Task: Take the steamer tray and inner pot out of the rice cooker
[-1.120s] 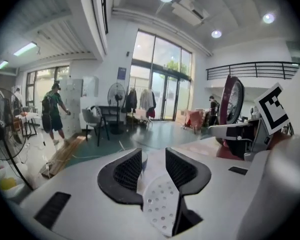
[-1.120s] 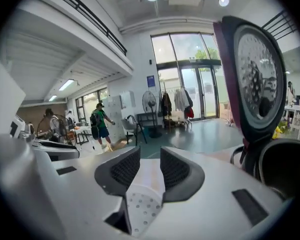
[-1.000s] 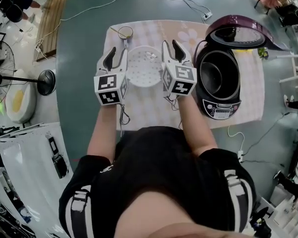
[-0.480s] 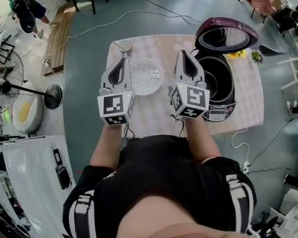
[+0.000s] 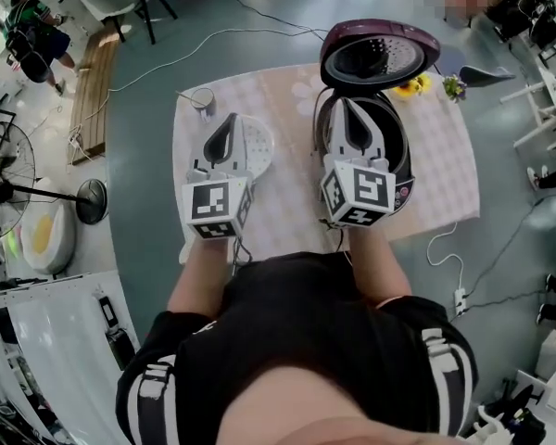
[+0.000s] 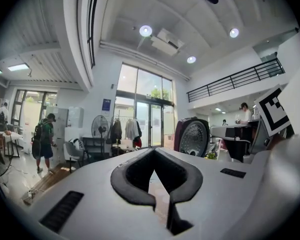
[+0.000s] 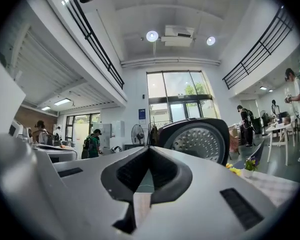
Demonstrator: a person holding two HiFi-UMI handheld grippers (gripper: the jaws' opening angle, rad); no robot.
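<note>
The white perforated steamer tray (image 5: 256,145) lies on the tablecloth, left of the rice cooker (image 5: 400,156), half hidden under my left gripper. My left gripper (image 5: 227,119) hangs above the tray's left half, shut and empty, pointing level (image 6: 153,151). My right gripper (image 5: 345,103) hovers over the cooker's open mouth, also shut and empty (image 7: 149,148). It hides most of the inner pot, so I cannot make the pot out. The cooker's purple lid (image 5: 380,54) stands open at the back and shows in both gripper views (image 6: 192,138) (image 7: 196,139).
A checked cloth covers the table (image 5: 287,221). A small round cup (image 5: 202,98) sits at its far left corner, yellow flowers (image 5: 410,86) and a small plant (image 5: 454,86) behind the cooker. A standing fan (image 5: 37,193), cables and people are on the floor around.
Both grippers stood open on either side of the tray; they have shut and risen. The right one now hangs over the cooker. The tray stays on the cloth.
</note>
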